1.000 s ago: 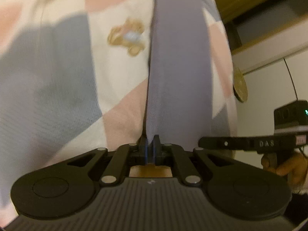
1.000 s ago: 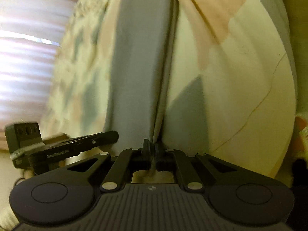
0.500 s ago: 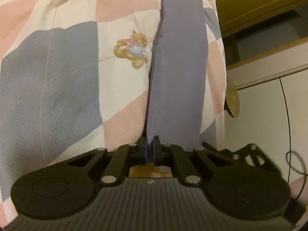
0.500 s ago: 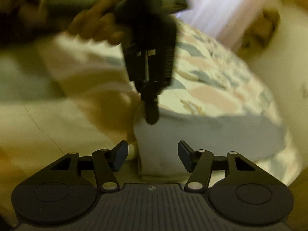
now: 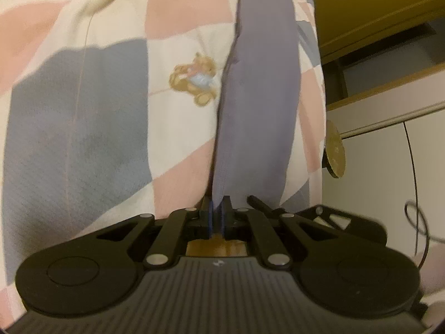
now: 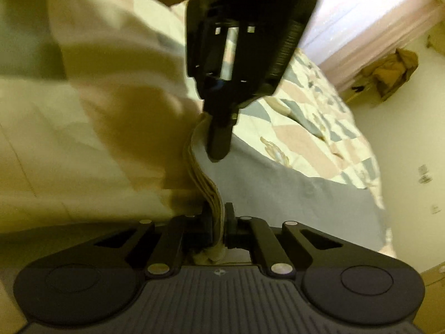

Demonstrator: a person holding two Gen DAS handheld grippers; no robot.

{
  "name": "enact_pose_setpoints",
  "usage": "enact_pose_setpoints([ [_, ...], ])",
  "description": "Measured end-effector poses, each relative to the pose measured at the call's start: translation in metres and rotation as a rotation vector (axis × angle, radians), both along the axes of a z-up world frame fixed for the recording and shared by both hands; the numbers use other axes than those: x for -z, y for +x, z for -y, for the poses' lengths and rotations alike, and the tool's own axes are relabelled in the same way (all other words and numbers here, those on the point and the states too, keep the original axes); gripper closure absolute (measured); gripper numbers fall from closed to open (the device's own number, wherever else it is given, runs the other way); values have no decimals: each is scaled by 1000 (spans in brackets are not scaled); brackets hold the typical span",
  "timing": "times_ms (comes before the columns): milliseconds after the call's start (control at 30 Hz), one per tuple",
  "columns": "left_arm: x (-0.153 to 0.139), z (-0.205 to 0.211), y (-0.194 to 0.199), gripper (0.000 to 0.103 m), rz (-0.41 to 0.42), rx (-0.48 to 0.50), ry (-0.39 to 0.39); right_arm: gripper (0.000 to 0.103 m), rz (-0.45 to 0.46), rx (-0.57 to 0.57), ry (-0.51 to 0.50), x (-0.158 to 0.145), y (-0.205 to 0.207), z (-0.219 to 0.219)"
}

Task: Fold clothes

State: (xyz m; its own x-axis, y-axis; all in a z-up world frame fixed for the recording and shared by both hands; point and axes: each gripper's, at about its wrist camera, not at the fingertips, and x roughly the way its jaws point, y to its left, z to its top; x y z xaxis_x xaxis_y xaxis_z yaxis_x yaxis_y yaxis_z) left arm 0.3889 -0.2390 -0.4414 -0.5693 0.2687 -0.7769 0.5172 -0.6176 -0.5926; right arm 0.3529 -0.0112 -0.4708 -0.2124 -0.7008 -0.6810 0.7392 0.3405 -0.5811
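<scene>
The left gripper point(image 5: 216, 217) is clenched on the edge of the grey garment point(image 5: 258, 105), which hangs in front of the quilt point(image 5: 83, 117) and just beside the quilt's bear motif point(image 5: 194, 82). The right gripper point(image 6: 221, 229) is clenched on a stack of bunched cream-coloured folds point(image 6: 205, 183) of the same cloth, and in its view the left gripper point(image 6: 219, 144) pinches the fabric just above it, so the 2 grips sit near each other on 1 edge

Risk, as I judge it: the right jaws hold several layers at once, and a layer could slide out if the grips pull apart along the edge, leaving the fold uneven. With both grips so near, most of the garment hangs unsupported, so it may twist or drag on the quilt when lowered

In the left view the garment is a narrow strip with its long axis running straight away from the gripper, toward the top of the view. In the right view the grey body spreads to the right of the gripped edge, over the quilt
</scene>
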Motion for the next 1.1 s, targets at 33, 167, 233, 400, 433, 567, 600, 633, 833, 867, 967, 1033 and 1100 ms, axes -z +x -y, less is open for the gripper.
enact_pose_setpoints([
  [33, -7, -1, 0, 97, -1, 15, -27, 99, 53, -1, 19, -8, -8, 0],
  [167, -51, -9, 5, 85, 19, 77, -214, 99, 462, 133, 191, -51, -73, 27],
  [233, -75, -15, 6, 79, 35, 101, -318, 99, 681, 189, 267, -67, -113, 46],
  [400, -101, -30, -23, 73, 82, 129, -486, 98, 970, 296, 369, -95, -222, 99],
  [433, -102, -32, -34, 73, 86, 129, -498, 98, 979, 299, 368, -98, -241, 106],
  [567, -97, -35, -98, 72, 118, 115, -531, 97, 984, 345, 367, -98, -327, 150],
  [600, -96, -37, -118, 72, 129, 113, -562, 97, 983, 349, 372, -97, -345, 156],
  [633, -95, -38, -137, 72, 137, 104, -579, 97, 985, 348, 382, -94, -367, 167],
  [833, -82, -31, -232, 66, 182, -9, -572, 97, 1012, 286, 416, -68, -479, 218],
  [867, -80, -29, -247, 66, 193, -26, -568, 97, 1012, 268, 414, -66, -493, 224],
  [967, -75, -28, -287, 64, 231, -61, -574, 97, 1012, 218, 412, -65, -536, 240],
  [1033, -74, -22, -307, 64, 234, -77, -577, 97, 1017, 187, 407, -66, -564, 251],
  [1100, -73, -16, -326, 64, 236, -93, -579, 97, 1009, 175, 389, -67, -587, 261],
])
